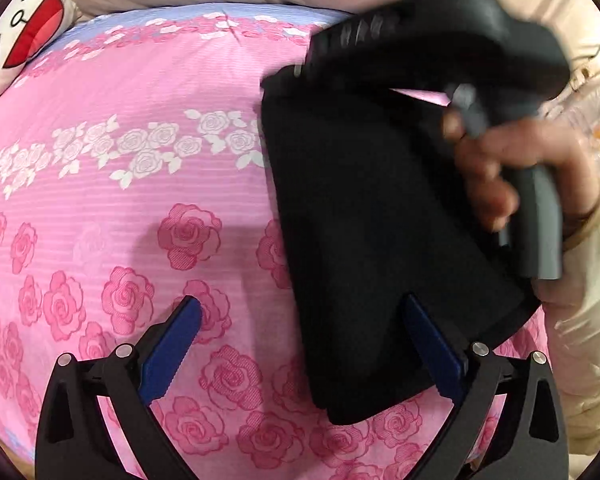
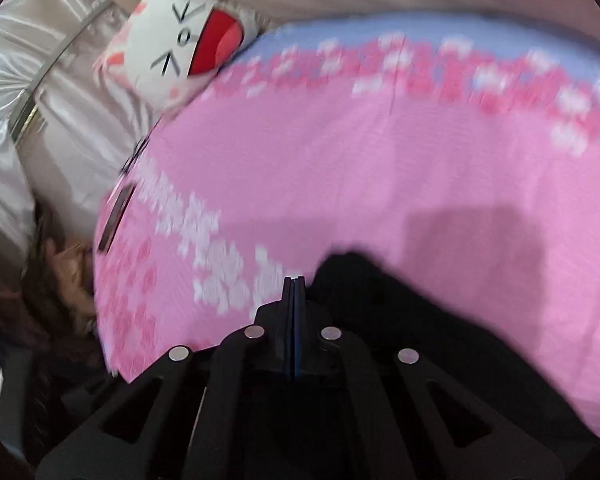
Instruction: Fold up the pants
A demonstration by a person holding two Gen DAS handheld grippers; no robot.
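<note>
The black pants [image 1: 364,240] lie folded into a narrow rectangle on the pink rose-print bedsheet [image 1: 120,200]. My left gripper [image 1: 300,316] is open, its blue pads [image 1: 172,348] spread wide; the right pad rests at the near edge of the pants. My right gripper [image 1: 440,40] reaches over the far end of the pants, held by a hand [image 1: 512,168]. In the right wrist view, which is blurred by motion, the right gripper [image 2: 295,282] is shut with its pads pressed together, and the black pants [image 2: 400,312] lie beneath and to the right of it. I cannot tell whether cloth is pinched.
A white cartoon-face pillow [image 1: 24,24] lies at the bed's far left corner and also shows in the right wrist view [image 2: 188,40]. Shiny grey bedding [image 2: 40,80] hangs beyond the bed's left edge. A cream sleeve [image 1: 588,300] is on the right.
</note>
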